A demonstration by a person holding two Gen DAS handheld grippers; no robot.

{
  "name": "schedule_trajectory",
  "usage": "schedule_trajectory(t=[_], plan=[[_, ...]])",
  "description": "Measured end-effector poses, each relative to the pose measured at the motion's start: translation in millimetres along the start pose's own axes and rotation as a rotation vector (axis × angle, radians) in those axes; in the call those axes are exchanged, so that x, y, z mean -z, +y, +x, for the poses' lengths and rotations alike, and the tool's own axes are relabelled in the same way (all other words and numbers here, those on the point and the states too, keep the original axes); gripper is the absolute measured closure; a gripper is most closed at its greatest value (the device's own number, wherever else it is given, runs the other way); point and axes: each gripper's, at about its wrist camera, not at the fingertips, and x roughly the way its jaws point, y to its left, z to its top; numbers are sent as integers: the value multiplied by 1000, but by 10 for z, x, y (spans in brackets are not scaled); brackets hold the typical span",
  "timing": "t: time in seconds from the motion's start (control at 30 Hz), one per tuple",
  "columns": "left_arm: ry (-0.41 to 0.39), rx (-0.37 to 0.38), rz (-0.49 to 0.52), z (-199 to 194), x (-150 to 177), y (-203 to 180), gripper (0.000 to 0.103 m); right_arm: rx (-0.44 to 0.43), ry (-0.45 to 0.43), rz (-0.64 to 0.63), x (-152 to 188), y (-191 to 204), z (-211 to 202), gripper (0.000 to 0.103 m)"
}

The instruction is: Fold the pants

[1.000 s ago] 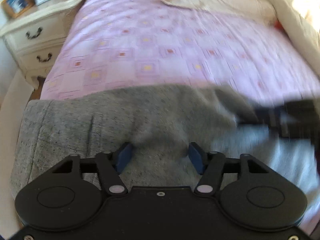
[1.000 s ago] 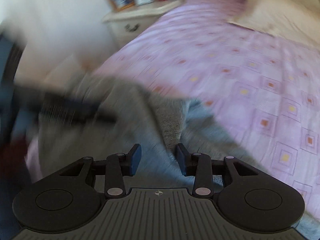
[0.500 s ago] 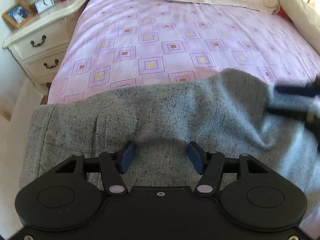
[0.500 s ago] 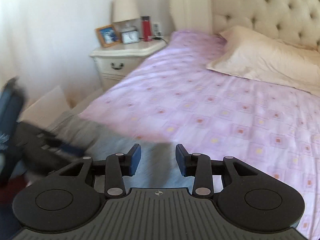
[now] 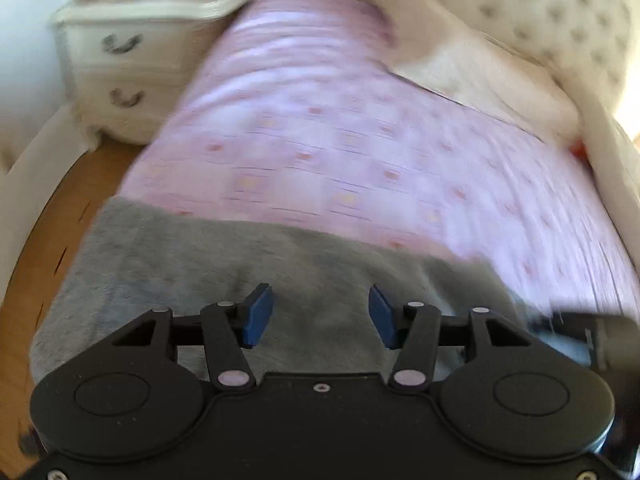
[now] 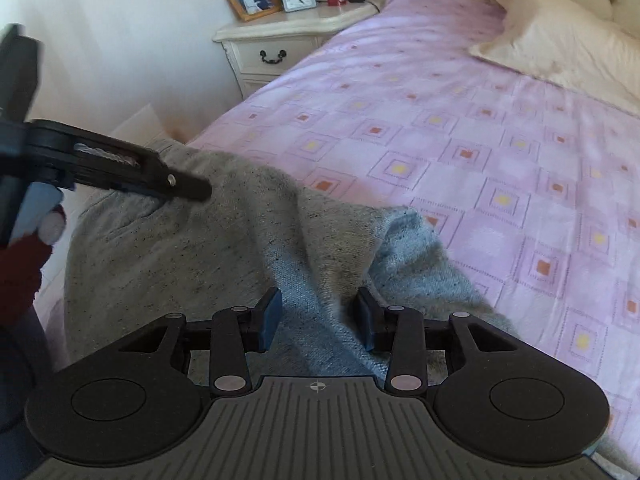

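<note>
Grey speckled pants (image 6: 180, 248) lie bunched on the near end of a pink patterned bed (image 6: 480, 140), with a paler inside face turned up at the right. My right gripper (image 6: 318, 318) hovers low over a raised fold. Its jaws are opening, and the fold sits between the blue pads without being pressed. In the blurred left wrist view the pants (image 5: 200, 264) fill the foreground under my left gripper (image 5: 320, 316). Its jaws are closing with flat cloth below the gap and nothing pinched. The left gripper (image 6: 196, 191) also shows side-on above the pants' left part.
A cream nightstand (image 6: 288, 44) with a photo frame, clock and red bottle stands at the bed's far left. A pillow (image 6: 560, 40) and tufted headboard (image 5: 560, 20) lie at the far end. A hand in a dark red sleeve (image 6: 20, 264) holds the left gripper. Wooden floor (image 5: 48, 240) shows left.
The left view has swung and blurred, now taking in the nightstand and headboard. The right gripper has dropped back over the pants' fold. The left gripper has risen above the cloth's left part.
</note>
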Motion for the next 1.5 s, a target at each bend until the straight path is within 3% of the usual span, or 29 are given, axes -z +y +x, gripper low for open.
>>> schedule_trajectory(t=[0.1, 0.27, 0.53, 0.6, 0.67, 0.77, 0.9, 0.97, 1.07, 1.17, 1.27, 1.33, 1.37, 1.5], plan=[[74, -72, -51, 165, -18, 99, 44, -25, -34, 107, -72, -154, 18, 64], [79, -126, 32, 211, -6, -27, 42, -78, -58, 232, -258, -343, 115, 64], [79, -125, 32, 210, -2, 13, 42, -167, -109, 404, -346, -570, 218, 65], [78, -130, 39, 203, 13, -1, 42, -180, -155, 506, -366, -711, 212, 65], [77, -132, 42, 209, 13, -5, 42, -180, -147, 581, -368, -831, 272, 65], [75, -137, 49, 219, 14, -10, 42, -110, -141, 550, -368, -844, 305, 65], [71, -144, 68, 215, 27, -31, 42, -31, -247, 592, -356, -891, 80, 65], [72, -142, 65, 217, 21, -29, 42, 21, -280, 528, -344, -788, -107, 69], [72, -142, 64, 219, 22, -35, 42, 121, -211, 323, -290, -466, -262, 92], [71, -145, 67, 219, 27, -37, 42, 169, -144, 166, -98, -165, -328, 98], [70, -146, 67, 219, 29, -41, 42, 231, -55, 123, 12, -74, -228, 98], [71, -147, 68, 221, 28, -43, 42, 320, -18, 140, 37, -178, -104, 98], [71, -147, 69, 222, 29, -46, 42, 319, -29, 180, 21, -273, -63, 102], [64, -151, 84, 205, 39, -61, 42, 348, -58, 347, -104, -565, -178, 101]])
